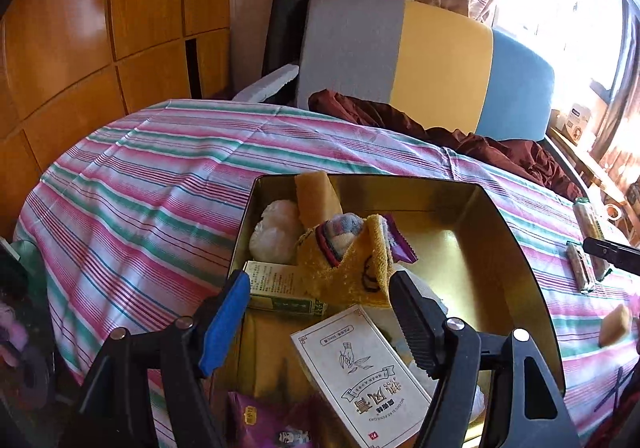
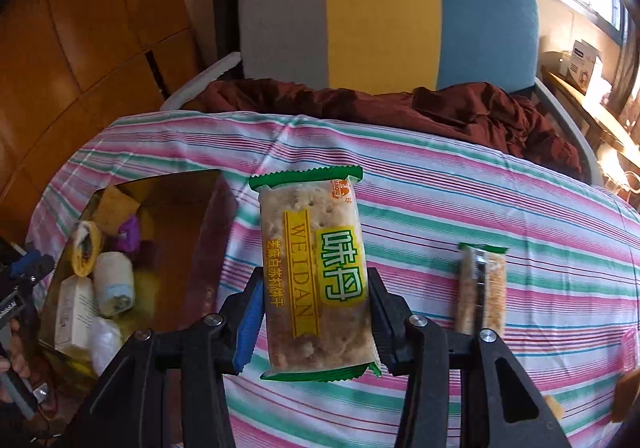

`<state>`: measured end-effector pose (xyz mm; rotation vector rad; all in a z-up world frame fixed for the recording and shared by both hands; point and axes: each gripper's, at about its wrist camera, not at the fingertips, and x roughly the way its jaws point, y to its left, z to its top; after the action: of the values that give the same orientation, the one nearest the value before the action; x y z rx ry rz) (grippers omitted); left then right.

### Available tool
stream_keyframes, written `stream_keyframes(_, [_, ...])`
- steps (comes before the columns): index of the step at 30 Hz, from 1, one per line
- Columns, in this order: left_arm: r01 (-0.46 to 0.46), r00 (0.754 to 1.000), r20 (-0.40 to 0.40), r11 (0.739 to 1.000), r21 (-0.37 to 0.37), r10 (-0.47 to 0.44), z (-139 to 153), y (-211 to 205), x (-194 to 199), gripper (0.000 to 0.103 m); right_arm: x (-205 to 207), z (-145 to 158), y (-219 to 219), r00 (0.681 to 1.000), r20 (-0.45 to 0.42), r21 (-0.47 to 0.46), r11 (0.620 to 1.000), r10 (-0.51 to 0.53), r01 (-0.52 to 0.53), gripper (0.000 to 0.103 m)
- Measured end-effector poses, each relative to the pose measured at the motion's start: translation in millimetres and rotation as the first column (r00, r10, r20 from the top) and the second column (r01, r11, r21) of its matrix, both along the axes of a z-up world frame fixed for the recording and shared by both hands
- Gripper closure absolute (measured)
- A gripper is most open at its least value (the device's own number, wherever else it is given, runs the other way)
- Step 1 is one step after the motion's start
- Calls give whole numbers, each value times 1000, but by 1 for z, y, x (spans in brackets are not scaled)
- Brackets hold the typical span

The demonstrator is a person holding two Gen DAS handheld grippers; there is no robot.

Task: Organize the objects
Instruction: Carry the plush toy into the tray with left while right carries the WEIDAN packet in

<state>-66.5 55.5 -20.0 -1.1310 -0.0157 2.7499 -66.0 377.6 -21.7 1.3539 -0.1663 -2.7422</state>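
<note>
So we're holding the right tool clamped on a green-edged cracker packet, both fingers pressing its long sides, and it's hanging upright above the striped cloth covering the surface. Just to the right of it, a slimmer snack bar is lying flat on the cloth, apart from the packet. Over on the left, we're hovering the left tool above the near end of the gold tin, fingers spread wide apart and gripping nothing. The tin is sitting on the cloth and it's already filling up on its left half: a yellow knit pouch stuffed with a rolled sock, a white crinkly bundle, a tan sponge leaning in the far corner, a green-and-white box, and a white carton with a drawing on it lying right under the tool. The tin's right half is showing bare gold floor. A grey, yellow and blue chair back is standing behind the surface.
</note>
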Motion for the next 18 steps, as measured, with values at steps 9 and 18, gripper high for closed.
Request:
stream_keyframes(9, [10, 999, -53, 1000, -25, -11, 8, -4, 16, 27, -8, -16, -101, 987, 56, -41, 988, 151, -148, 55])
stream_keyframes(18, [6, 998, -56, 1000, -21, -7, 3, -9, 27, 25, -13, -49, -125, 984, 135, -44, 993, 113, -108, 54])
